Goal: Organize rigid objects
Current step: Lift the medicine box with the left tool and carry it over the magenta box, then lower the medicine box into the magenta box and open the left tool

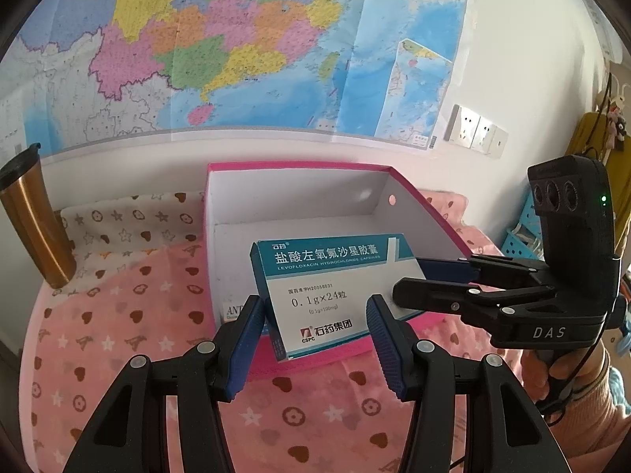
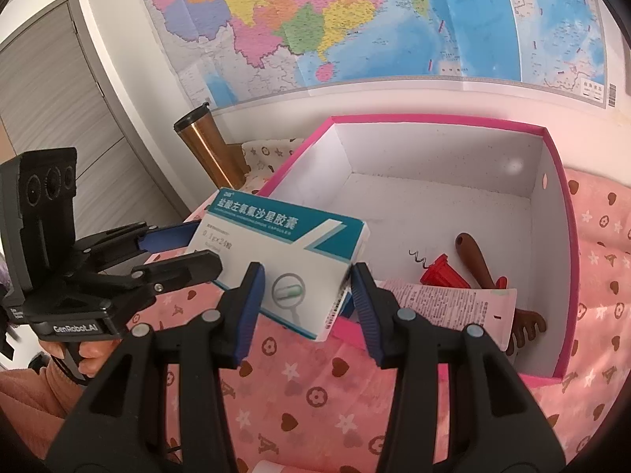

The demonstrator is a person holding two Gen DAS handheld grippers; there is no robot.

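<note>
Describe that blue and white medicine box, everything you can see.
The medicine box is a flat cardboard carton, white with a teal band of Chinese print and "Levofloxacin Hydrochloride Capsules", plus a capsule picture. It looks closed and undented. It hangs tilted over the near wall of the pink storage box, the left gripper clamping one end, the right gripper the other.

Medicine box (image 1: 327, 295): "LEVOFLOXACIN HYDROCHLORIDE CAPSULES", "0.1g×24" and "CSPC" (Chinese text alongside). Right gripper (image 1: 410, 276): "DAS". Left gripper (image 2: 185, 246): "GenRobot.AI".
</note>
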